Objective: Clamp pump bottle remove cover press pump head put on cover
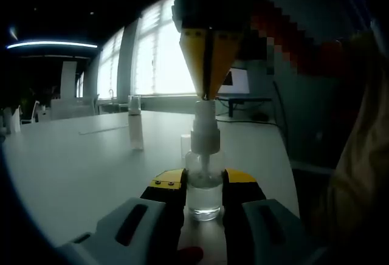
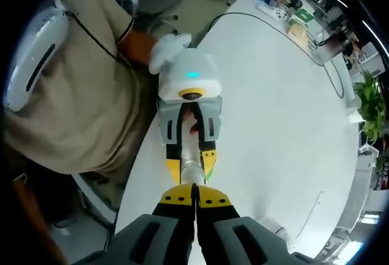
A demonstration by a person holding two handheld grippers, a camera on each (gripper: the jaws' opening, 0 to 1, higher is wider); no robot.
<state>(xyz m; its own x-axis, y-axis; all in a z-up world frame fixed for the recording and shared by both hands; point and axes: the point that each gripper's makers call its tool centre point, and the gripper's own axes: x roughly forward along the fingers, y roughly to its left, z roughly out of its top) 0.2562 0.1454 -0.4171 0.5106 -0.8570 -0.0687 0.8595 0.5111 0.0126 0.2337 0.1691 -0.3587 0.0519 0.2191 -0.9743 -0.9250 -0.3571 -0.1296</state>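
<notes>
My left gripper (image 1: 204, 185) is shut on the lower body of a clear pump bottle (image 1: 203, 158), which stands upright on the white table (image 1: 79, 168). From above, my right gripper (image 1: 207, 95) comes down with its yellow fingertips shut, touching the top of the white pump head (image 1: 204, 119). A tall clear cover (image 1: 135, 128) stands on the table to the left, apart from the bottle. In the right gripper view I look straight down: my right gripper (image 2: 194, 189) is shut over the bottle (image 2: 192, 163), which is held by the left gripper (image 2: 191, 169).
A small white object (image 1: 184, 145) sits just behind the bottle. A person in beige clothes (image 2: 79, 95) stands at the table's edge. Boxes and clutter (image 2: 285, 10) lie at the far end, with a plant (image 2: 371, 107) beyond. A monitor (image 1: 238, 82) stands by the windows.
</notes>
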